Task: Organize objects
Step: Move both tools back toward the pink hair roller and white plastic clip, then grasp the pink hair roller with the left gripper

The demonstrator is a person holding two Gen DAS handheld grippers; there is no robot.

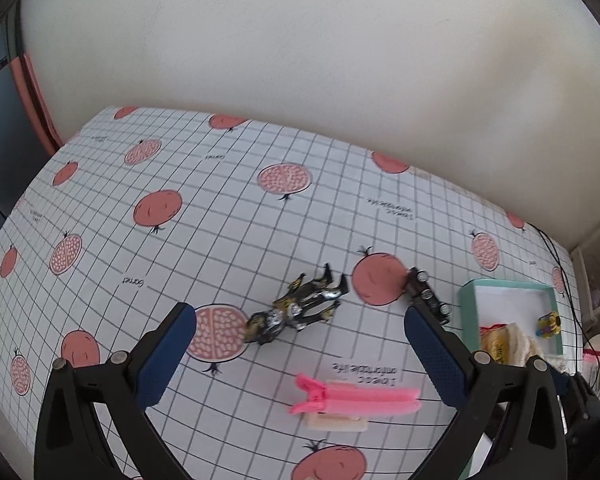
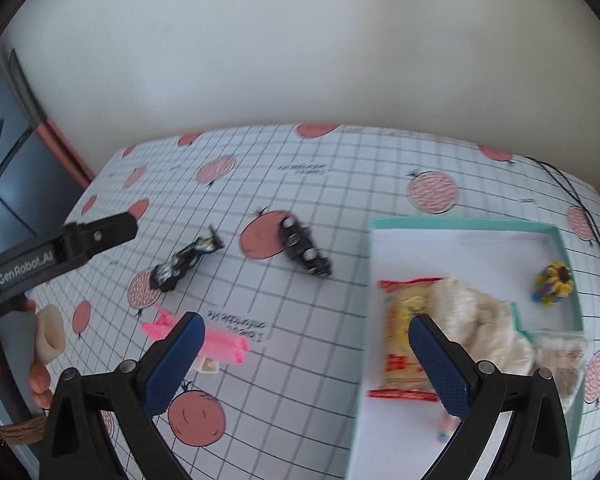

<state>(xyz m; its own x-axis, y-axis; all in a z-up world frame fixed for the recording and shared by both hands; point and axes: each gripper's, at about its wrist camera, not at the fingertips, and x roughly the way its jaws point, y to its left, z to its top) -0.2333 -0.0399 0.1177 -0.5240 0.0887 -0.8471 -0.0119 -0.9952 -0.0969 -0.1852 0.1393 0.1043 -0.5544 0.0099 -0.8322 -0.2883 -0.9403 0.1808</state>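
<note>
Three loose things are seen on the worktop [image 1: 228, 216] outside the box [image 2: 466, 225]: a black-and-gold toy figure [image 1: 296, 307], a dark toy car [image 1: 426, 294] and a pink hair clip [image 1: 352, 398]. The clip is laid over a small cream block [image 1: 338, 423]. Inside the teal-rimmed box with its white floor, a snack packet [image 2: 400, 344], a cream cloth [image 2: 480, 328] and a small yellow-and-black toy [image 2: 554, 282] are kept; a clear bag [image 2: 562, 360] is draped at its right rim. Nothing is placed between the left tool [image 1: 300, 330] and the figure.

The worktop is covered with a white gridded cloth printed with pomegranates, and is set against a plain pale wall. A black cable [image 2: 572, 192] is run along the far right edge.

The figure is laid flat, its long axis slanted, head toward the near left and legs toward the car at the far right. The car is set diagonally just beside the box. The clip is laid roughly across the view, its flared handles to the left.

The left tool is held spread above the cloth, empty. The right tool [image 2: 304, 342] is likewise spread and empty, one finger over the clip side, the other over the box.
</note>
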